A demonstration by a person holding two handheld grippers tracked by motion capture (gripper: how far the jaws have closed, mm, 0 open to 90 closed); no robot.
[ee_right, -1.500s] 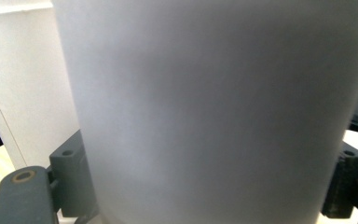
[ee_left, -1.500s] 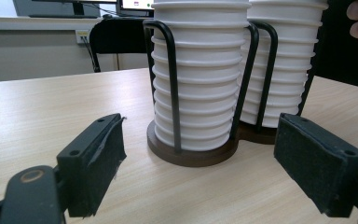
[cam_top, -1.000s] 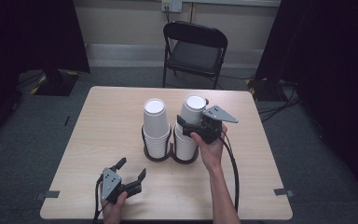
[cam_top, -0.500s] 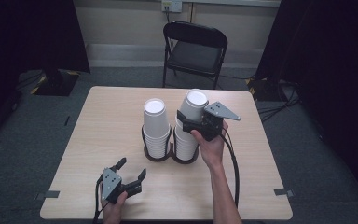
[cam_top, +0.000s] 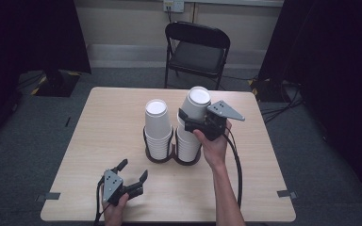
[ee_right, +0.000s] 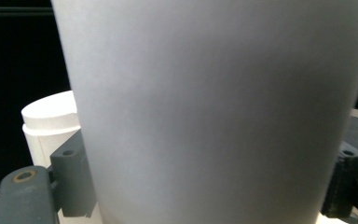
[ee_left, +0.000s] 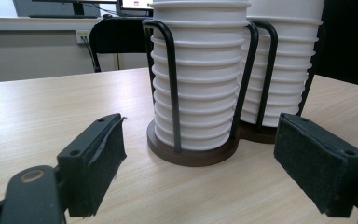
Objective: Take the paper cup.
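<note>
The right gripper (cam_top: 192,118) clamps its jaws on the top cup (cam_top: 197,102), held upright directly above the right stack (cam_top: 187,143) in the holder (cam_top: 159,157). The left gripper (cam_top: 131,173) rests open on the table (cam_top: 99,117), well apart.

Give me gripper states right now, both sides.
Left gripper: open, holding nothing, low over the table.
Right gripper: shut on the top cup of the right-hand stack.
</note>
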